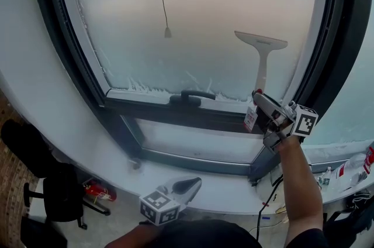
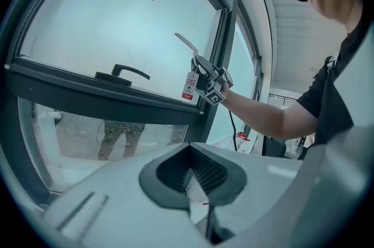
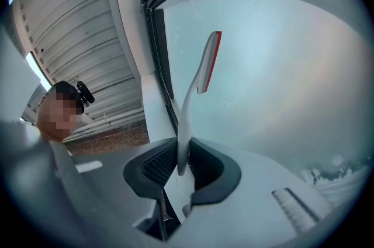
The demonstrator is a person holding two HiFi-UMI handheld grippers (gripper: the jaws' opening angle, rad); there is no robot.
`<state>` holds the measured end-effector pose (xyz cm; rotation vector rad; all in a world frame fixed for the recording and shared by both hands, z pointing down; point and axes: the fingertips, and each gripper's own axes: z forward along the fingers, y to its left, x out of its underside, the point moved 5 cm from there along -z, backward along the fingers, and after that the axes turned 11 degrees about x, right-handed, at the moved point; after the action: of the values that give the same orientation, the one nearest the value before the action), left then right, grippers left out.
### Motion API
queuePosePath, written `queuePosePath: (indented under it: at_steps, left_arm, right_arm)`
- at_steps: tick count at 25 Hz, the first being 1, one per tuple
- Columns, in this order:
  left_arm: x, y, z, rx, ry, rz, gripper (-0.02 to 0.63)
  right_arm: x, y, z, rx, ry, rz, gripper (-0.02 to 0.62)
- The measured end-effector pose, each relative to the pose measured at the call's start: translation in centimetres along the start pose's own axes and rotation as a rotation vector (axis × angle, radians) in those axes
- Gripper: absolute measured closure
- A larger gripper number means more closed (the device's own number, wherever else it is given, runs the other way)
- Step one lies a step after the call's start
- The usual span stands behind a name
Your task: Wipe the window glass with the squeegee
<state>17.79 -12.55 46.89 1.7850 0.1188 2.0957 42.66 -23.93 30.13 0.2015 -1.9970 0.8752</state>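
The white squeegee (image 1: 261, 59) stands upright against the frosted window glass (image 1: 193, 13), its blade at the top, right of centre. My right gripper (image 1: 260, 98) is shut on the lower end of its handle; in the right gripper view the squeegee (image 3: 203, 68) rises from between the dark pads (image 3: 205, 166), red rubber edge toward the glass (image 3: 280, 77). A red-and-white tag (image 1: 250, 119) hangs under that gripper. My left gripper (image 1: 190, 184) hangs low near my body, away from the glass, jaws together and holding nothing. The left gripper view shows the squeegee (image 2: 186, 42) and right gripper (image 2: 207, 80) at the pane's right edge.
A black window handle (image 1: 196, 95) sits on the lower sash, with foam residue along the bottom of the glass. A pull cord (image 1: 168, 32) hangs in front of the pane. Below the sill (image 1: 193, 182) are a black chair (image 1: 47, 182), a red fire extinguisher (image 1: 99, 190) and bottles (image 1: 350, 168).
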Motion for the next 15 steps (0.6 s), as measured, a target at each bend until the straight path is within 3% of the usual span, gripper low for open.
queuePosePath:
  at_steps: [15]
  left_arm:
    - [0.7, 0.1, 0.4, 0.022, 0.028, 0.004, 0.606]
  right_arm:
    - [5.6, -2.7, -2.5, 0.038, 0.026, 0.099, 0.511]
